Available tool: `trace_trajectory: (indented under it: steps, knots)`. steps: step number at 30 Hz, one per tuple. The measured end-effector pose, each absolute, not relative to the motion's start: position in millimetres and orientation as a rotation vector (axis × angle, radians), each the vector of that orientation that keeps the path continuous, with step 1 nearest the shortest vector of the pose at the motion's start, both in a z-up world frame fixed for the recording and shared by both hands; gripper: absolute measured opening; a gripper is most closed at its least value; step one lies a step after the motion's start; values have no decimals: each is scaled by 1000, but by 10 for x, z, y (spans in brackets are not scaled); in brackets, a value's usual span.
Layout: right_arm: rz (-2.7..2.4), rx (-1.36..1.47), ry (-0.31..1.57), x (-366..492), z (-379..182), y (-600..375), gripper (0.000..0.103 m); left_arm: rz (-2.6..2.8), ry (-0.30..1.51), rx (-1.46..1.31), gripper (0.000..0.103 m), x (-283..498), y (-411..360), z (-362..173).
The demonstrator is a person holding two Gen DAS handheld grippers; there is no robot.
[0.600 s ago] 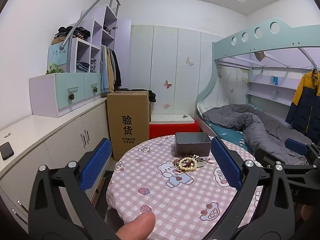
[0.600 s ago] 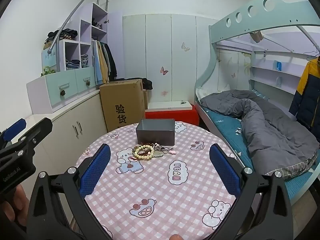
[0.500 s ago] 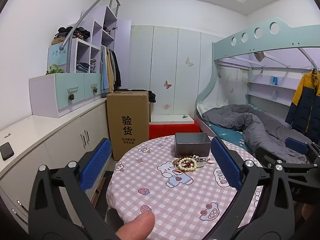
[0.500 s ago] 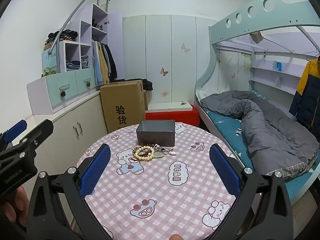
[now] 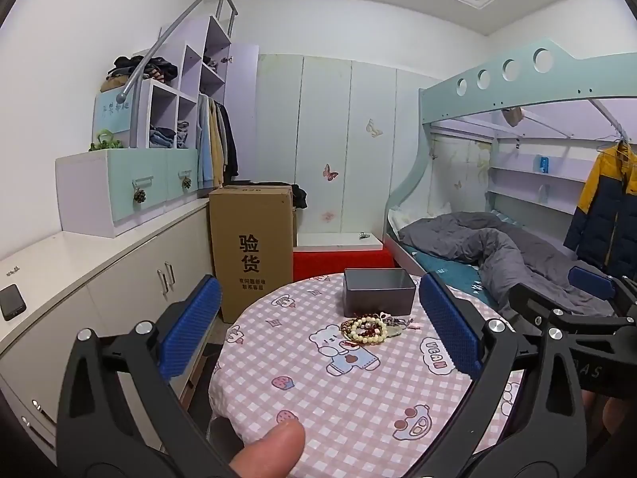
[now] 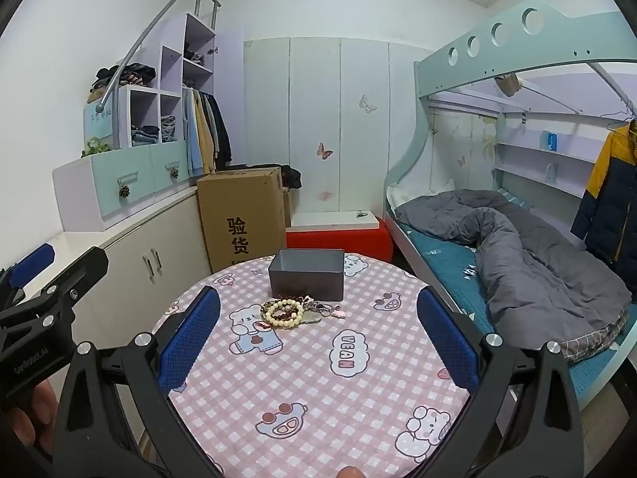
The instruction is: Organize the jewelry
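Note:
A small heap of jewelry (image 5: 368, 327) (image 6: 292, 310), cream and dark red bead bracelets with some charms, lies on a round table (image 5: 350, 406) (image 6: 318, 378) under a pink checked cloth. Just behind the heap stands an open grey box (image 5: 378, 291) (image 6: 306, 274). My left gripper (image 5: 318, 326) hovers open above the table's near left side, well short of the heap. My right gripper (image 6: 318, 334) also stands open with nothing between its blue pads, above the near edge. Each gripper shows at the edge of the other's view.
A tall cardboard box (image 5: 253, 255) stands behind the table on the left, beside white cabinets (image 5: 99, 279) with a phone (image 5: 12, 302) on top. A bunk bed (image 6: 517, 263) with a grey quilt runs along the right. A red and white bench (image 6: 338, 231) sits behind.
Both views have tilted down a little and come slightly closer to the table. The jewelry and the box have not moved.

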State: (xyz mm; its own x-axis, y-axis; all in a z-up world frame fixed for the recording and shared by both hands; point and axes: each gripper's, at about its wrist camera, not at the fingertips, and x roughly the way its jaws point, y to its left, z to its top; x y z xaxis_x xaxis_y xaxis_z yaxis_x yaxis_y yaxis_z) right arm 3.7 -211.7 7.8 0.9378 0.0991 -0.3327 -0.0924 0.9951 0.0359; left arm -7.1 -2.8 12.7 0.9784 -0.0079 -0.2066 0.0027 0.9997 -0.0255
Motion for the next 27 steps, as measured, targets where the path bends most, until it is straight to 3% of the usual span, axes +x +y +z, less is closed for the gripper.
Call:
trace_trajectory:
  steps: [27]
  knots:
    - [98,-9,315,28,92,-2076,95,-10,213,-25,97,-116,-82,134]
